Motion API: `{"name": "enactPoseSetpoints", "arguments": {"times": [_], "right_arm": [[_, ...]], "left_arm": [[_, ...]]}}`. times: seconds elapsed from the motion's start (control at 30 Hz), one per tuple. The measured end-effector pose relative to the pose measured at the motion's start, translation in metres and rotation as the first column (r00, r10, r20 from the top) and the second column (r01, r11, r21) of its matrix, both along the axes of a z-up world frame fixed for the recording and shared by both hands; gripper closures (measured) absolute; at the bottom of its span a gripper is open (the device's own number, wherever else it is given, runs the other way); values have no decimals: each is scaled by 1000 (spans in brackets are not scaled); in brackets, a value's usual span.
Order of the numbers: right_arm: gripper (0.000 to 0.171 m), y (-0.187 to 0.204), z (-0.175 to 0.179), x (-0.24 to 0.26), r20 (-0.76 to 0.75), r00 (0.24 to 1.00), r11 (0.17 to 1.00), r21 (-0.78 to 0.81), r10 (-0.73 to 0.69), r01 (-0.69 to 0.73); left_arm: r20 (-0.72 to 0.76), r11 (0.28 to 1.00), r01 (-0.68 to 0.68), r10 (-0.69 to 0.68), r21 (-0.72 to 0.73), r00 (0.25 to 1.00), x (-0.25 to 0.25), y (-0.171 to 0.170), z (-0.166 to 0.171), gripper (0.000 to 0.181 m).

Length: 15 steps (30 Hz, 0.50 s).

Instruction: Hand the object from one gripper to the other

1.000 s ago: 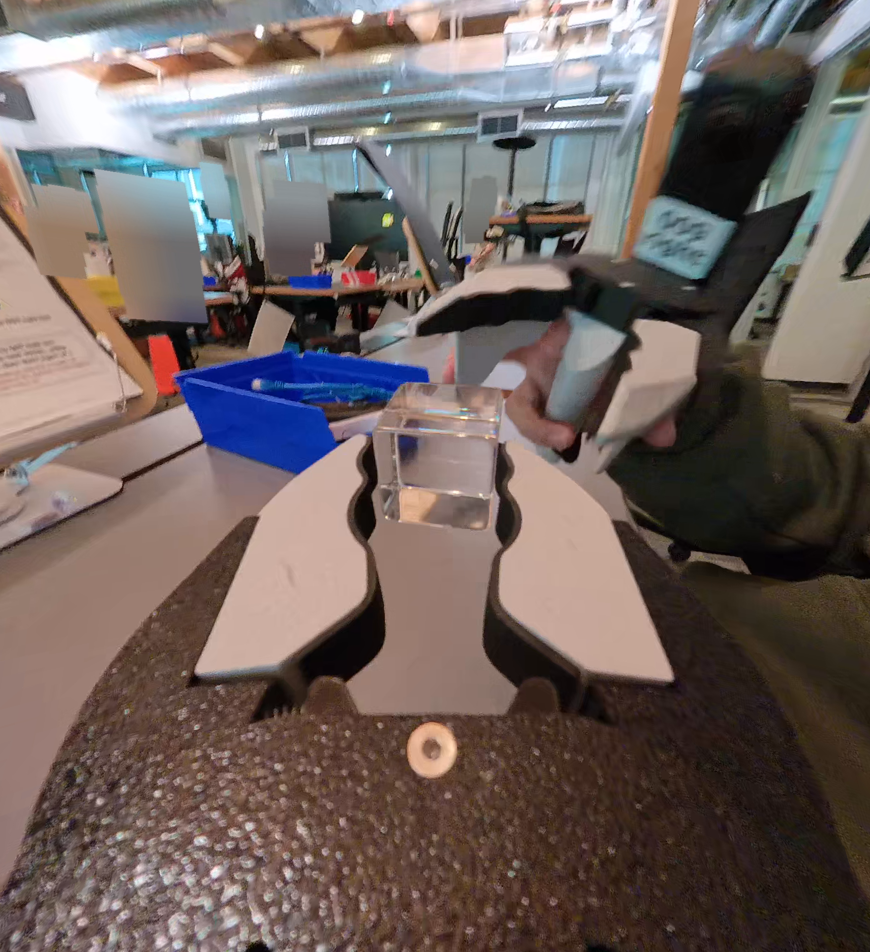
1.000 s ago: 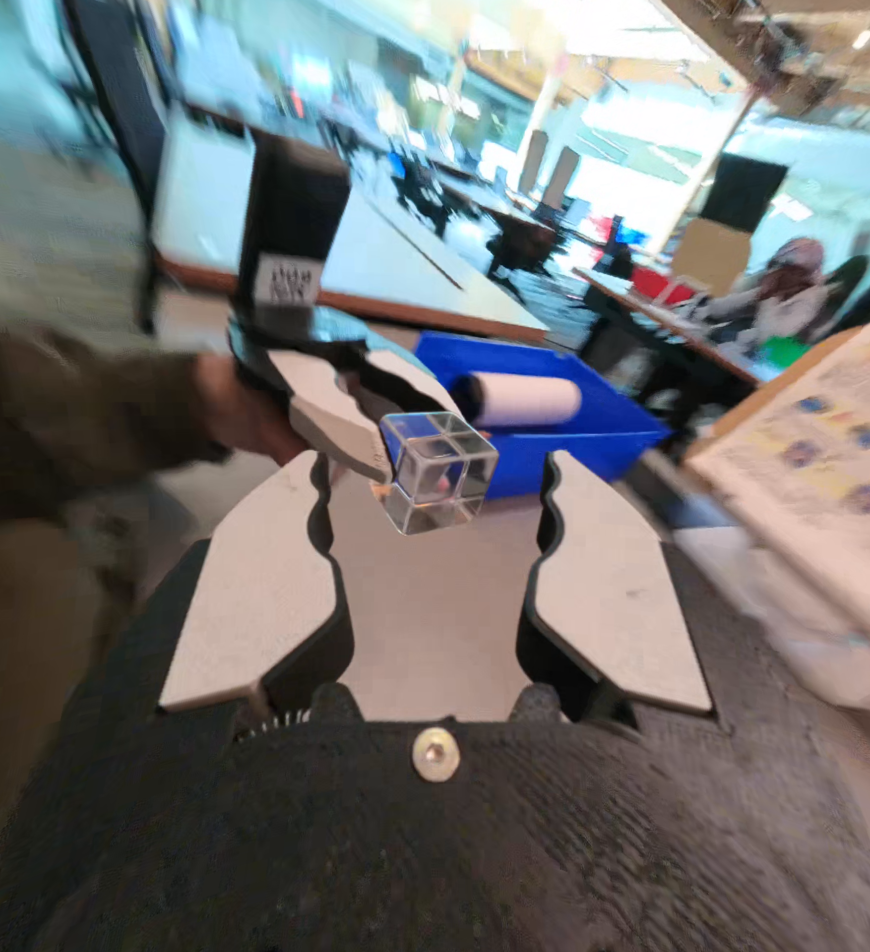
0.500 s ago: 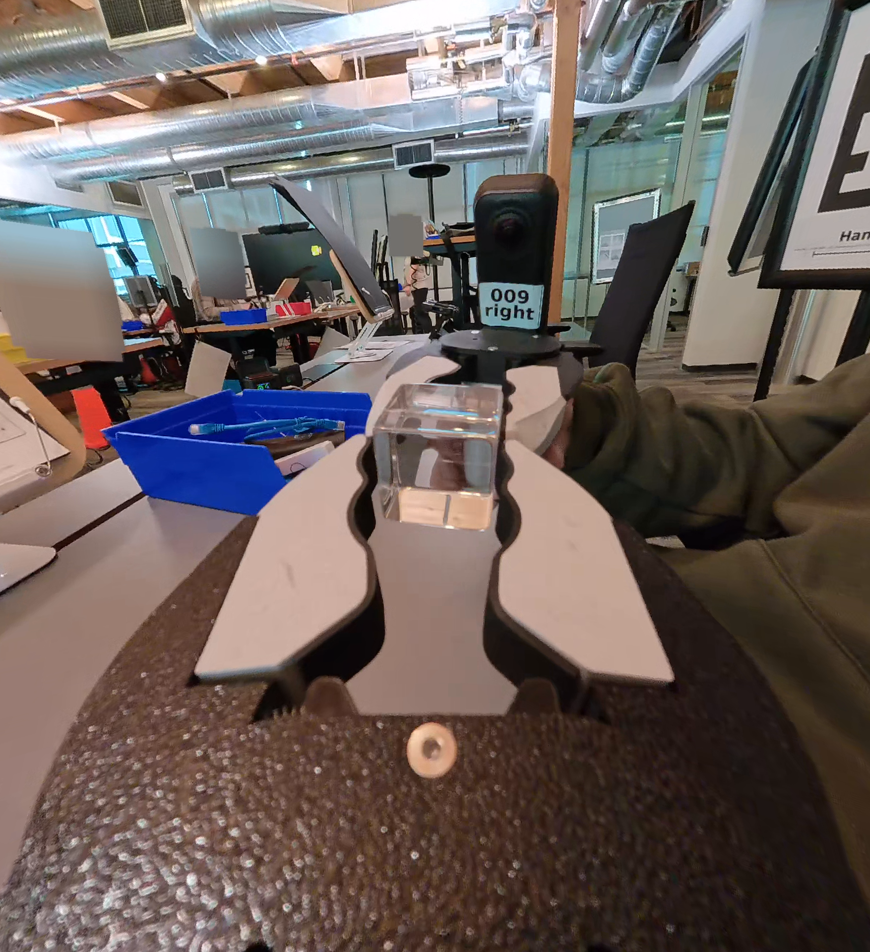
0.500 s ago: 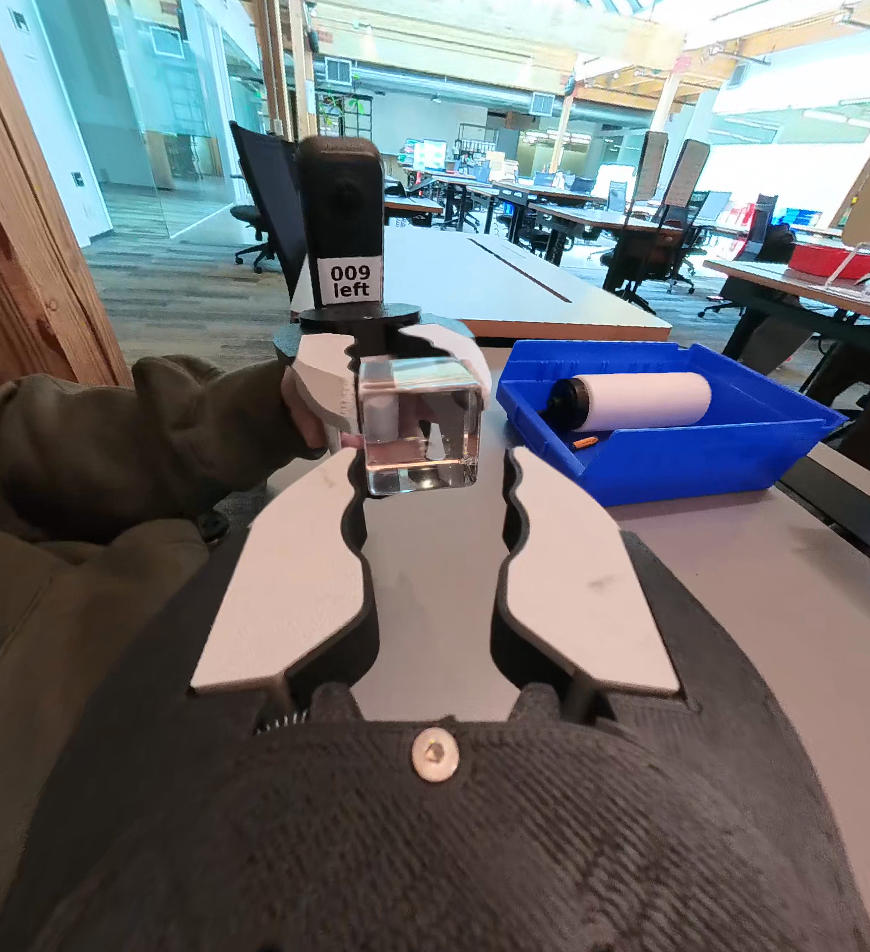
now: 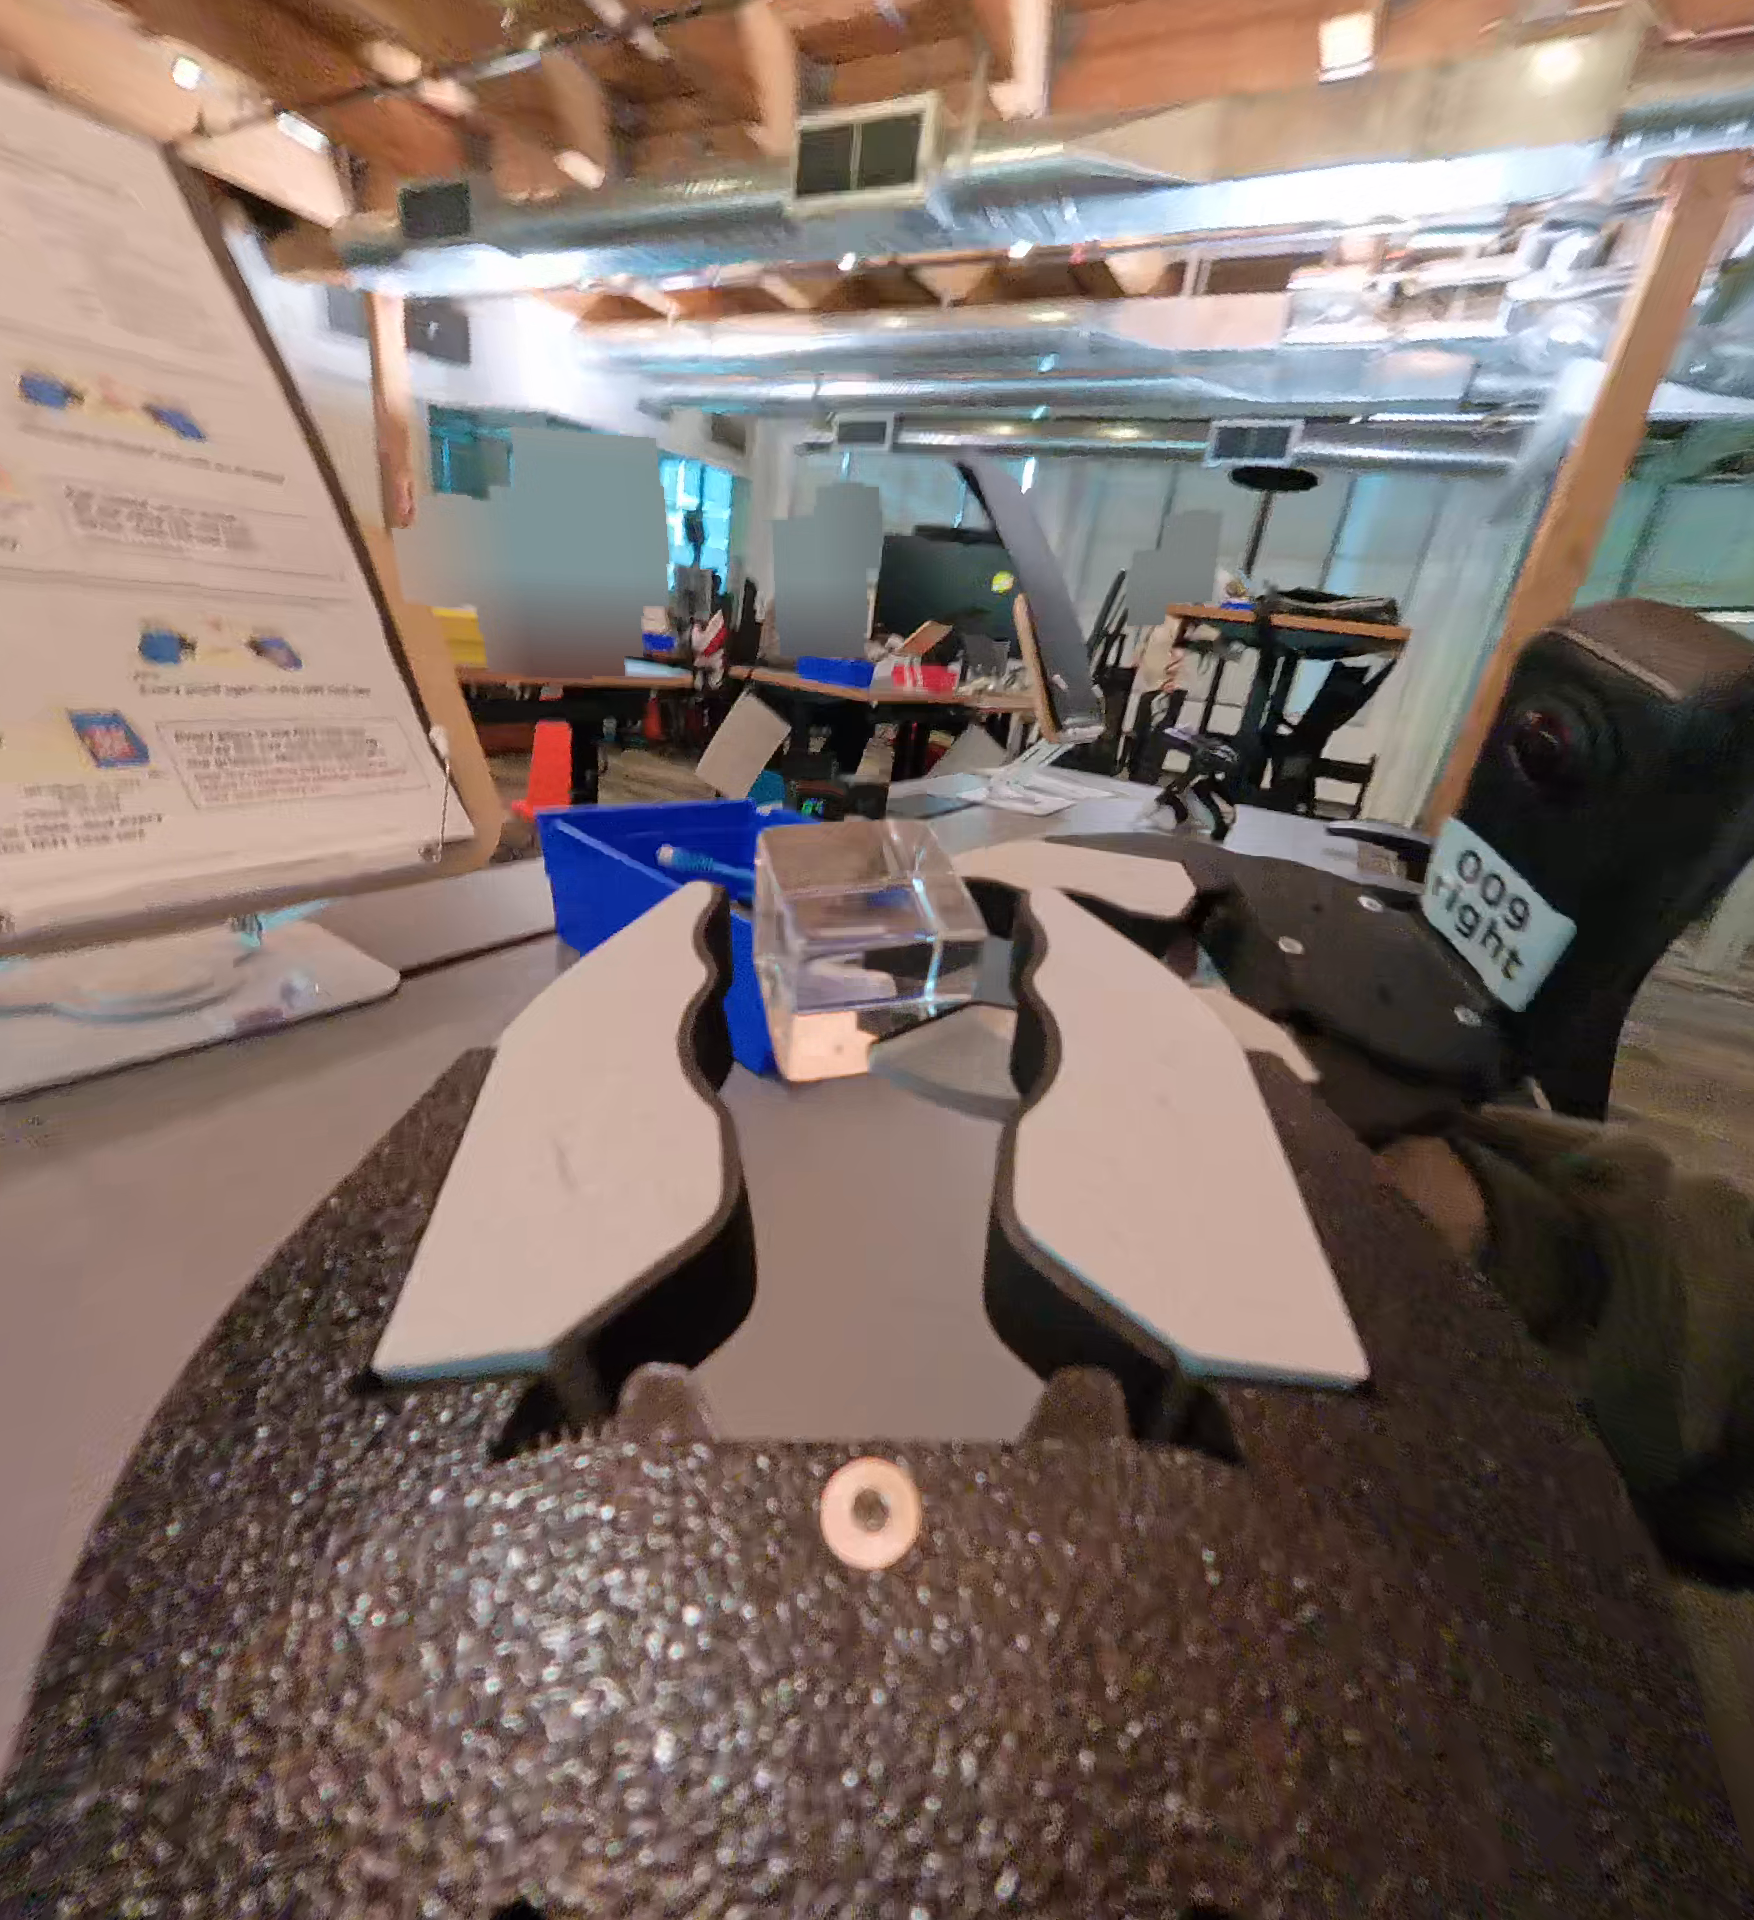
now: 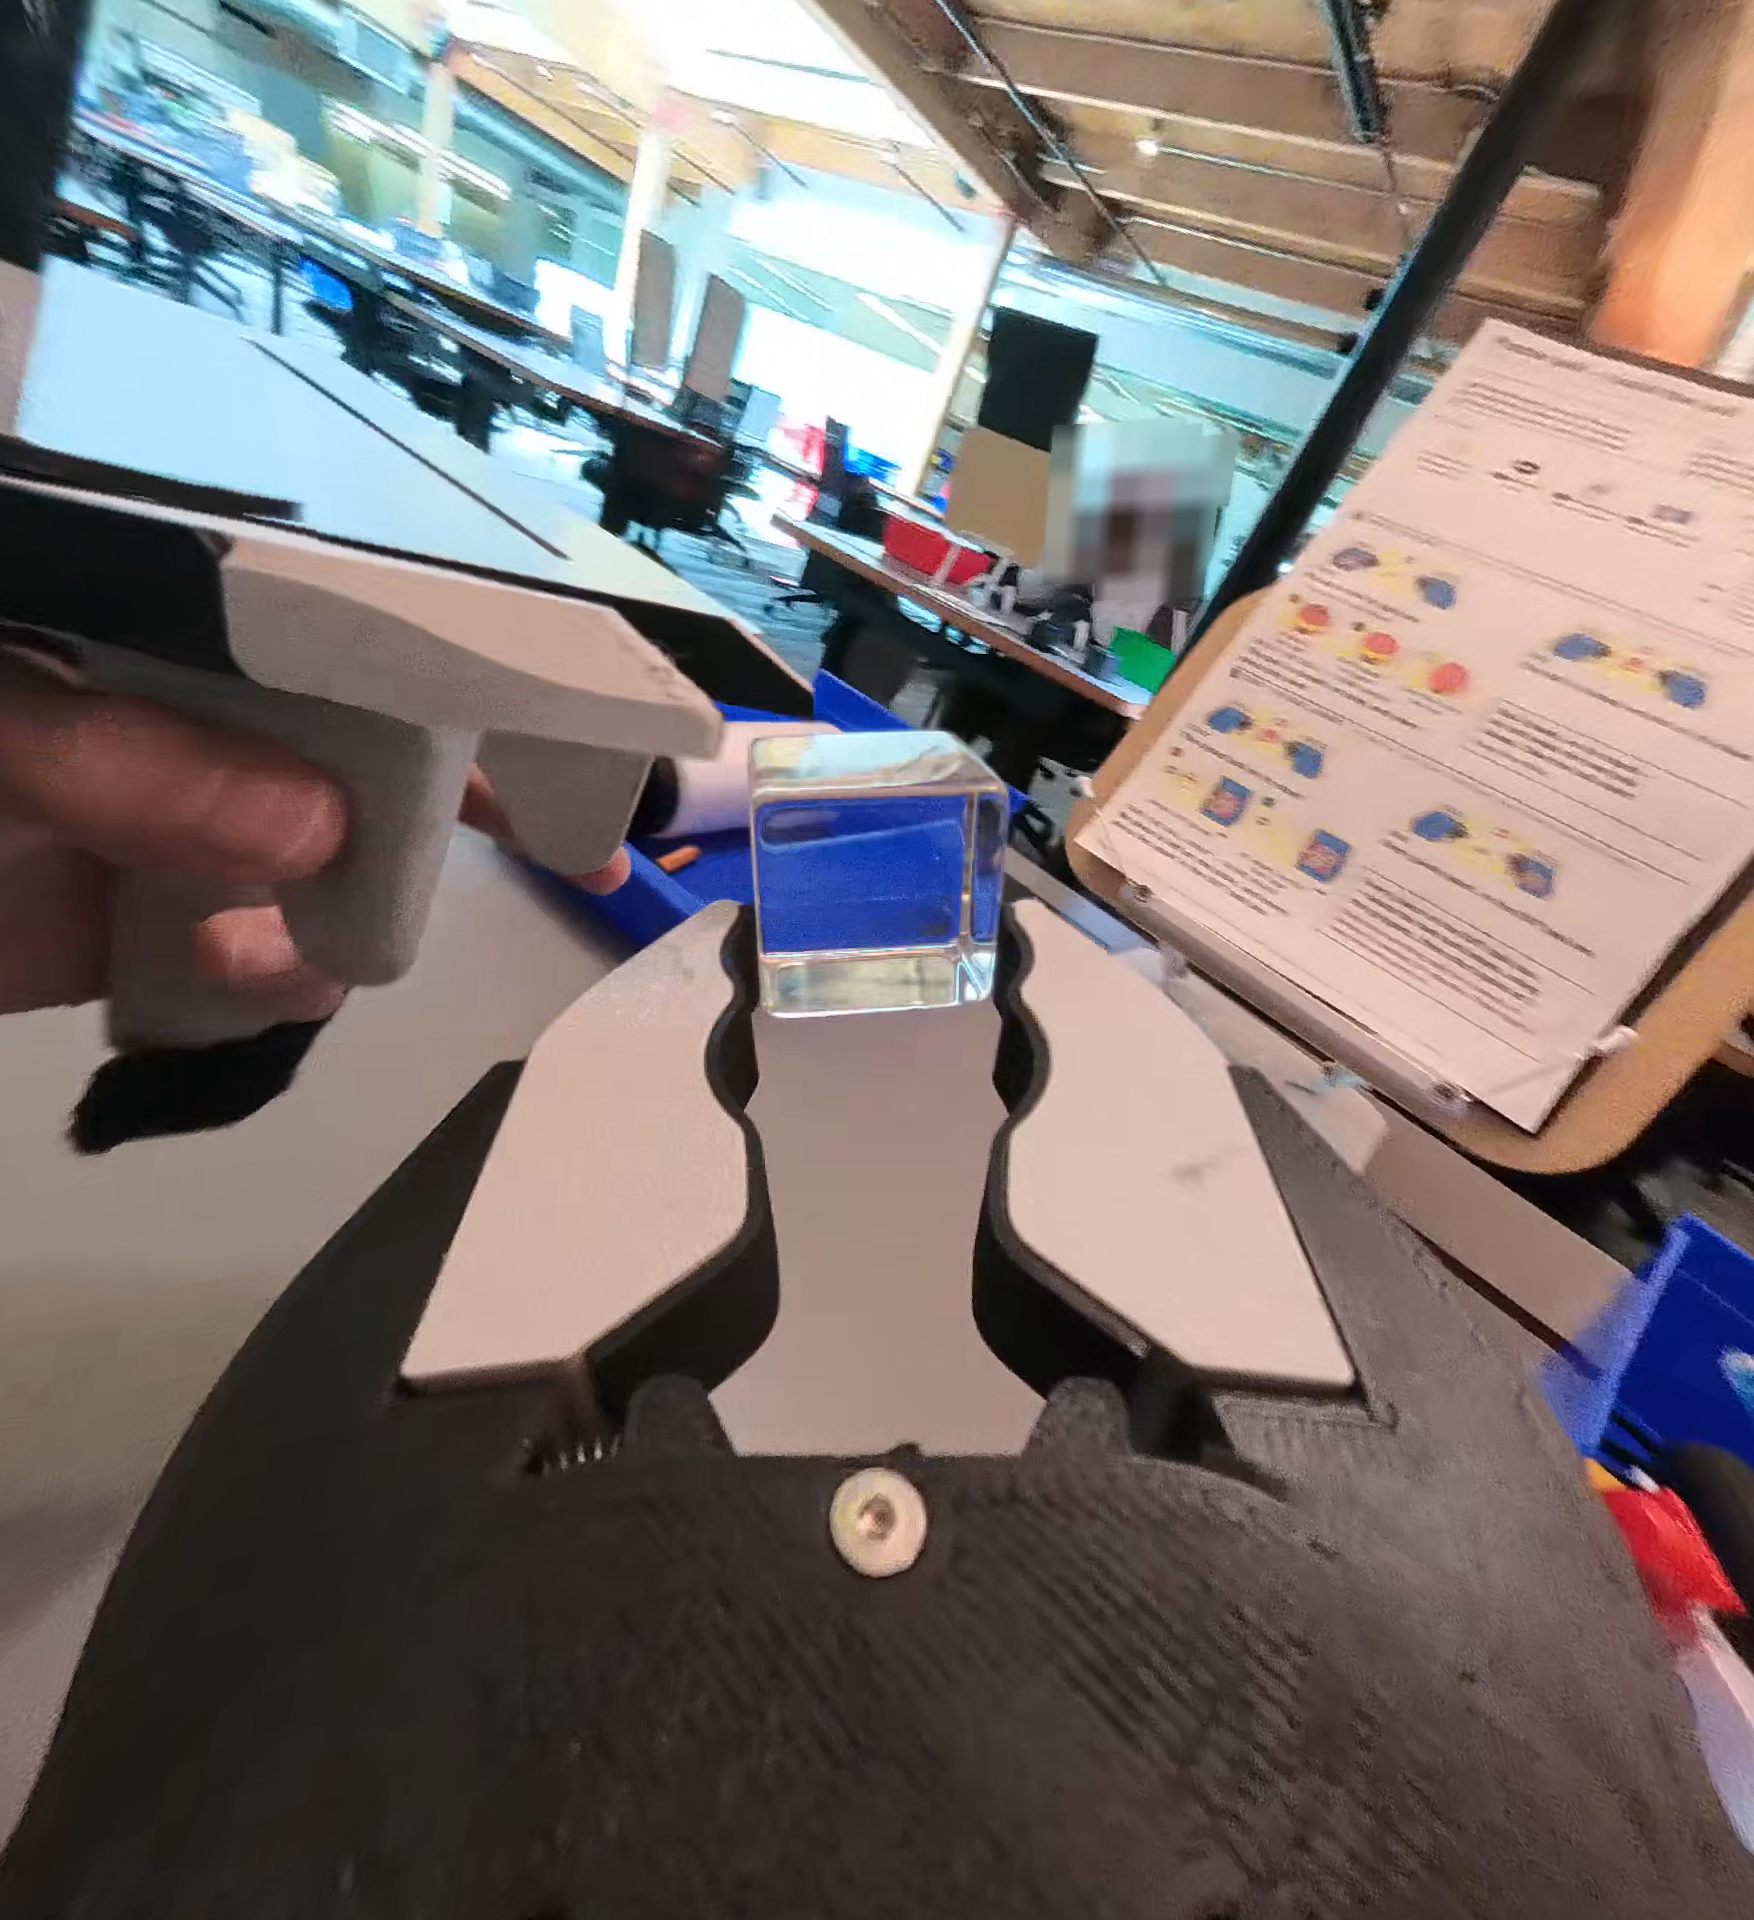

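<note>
In the left wrist view, at far left: a printed instruction sheet (image 5: 125, 520) on a tilted stand, resting on the grey table (image 5: 177, 1195). Just right of it, farther back, a blue bin (image 5: 634, 883) with a blue cable end inside. At centre, the left gripper (image 5: 868, 935), spread a little wider than the clear cube (image 5: 868, 935) seen in its gap, with a dark sliver on each side of the cube and no contact visible. Cube tilted there, up off the table, gripped from the right by the right gripper (image 5: 956, 966), itself rolled onto its side with 1 grey finger above and 1 below. Farther right, a black camera (image 5: 1621, 790) mounted on that gripper, then an olive sleeve (image 5: 1683, 1299). In the right wrist view, at left: a hand (image 6: 125, 831) around a grey handle, and 1 grey finger (image 6: 457, 655) of the left gripper reaching toward the cube, near but clearly apart from it. Behind that, a white roll (image 6: 707, 800) lying in the blue bin. At centre, the cube pinched squarely between the 2 fingertips of the right gripper, both pads pressed against its sides, blue showing through the glass. To the right, the instruction sheet on its stand; at lower right, blurred, a second blue bin (image 6: 1704, 1340).
</note>
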State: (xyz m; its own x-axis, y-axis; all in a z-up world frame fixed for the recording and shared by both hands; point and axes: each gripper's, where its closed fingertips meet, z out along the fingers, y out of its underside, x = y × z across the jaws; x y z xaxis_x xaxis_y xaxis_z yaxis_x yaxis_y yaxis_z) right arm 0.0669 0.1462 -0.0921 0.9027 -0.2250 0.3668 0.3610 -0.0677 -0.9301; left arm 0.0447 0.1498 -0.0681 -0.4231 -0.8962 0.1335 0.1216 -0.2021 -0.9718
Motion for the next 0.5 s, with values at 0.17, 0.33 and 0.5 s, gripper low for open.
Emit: {"name": "enactPoseSetpoints", "arguments": {"times": [0.17,0.33,0.5], "right_arm": [[128,1,-3,-5,59,997,998,-18,-52,53],[128,1,-1,-8,97,994,998,-18,-59,61],[115,3,-3,-24,-37,980,977,-83,196,-198]], "left_arm": [[-186,988,-116,133,100,973,13,-8,-27,137],[-136,980,-145,163,136,977,11,-6,-22,138],[-105,975,-46,70,217,992,4,-1,-19,138]]}}
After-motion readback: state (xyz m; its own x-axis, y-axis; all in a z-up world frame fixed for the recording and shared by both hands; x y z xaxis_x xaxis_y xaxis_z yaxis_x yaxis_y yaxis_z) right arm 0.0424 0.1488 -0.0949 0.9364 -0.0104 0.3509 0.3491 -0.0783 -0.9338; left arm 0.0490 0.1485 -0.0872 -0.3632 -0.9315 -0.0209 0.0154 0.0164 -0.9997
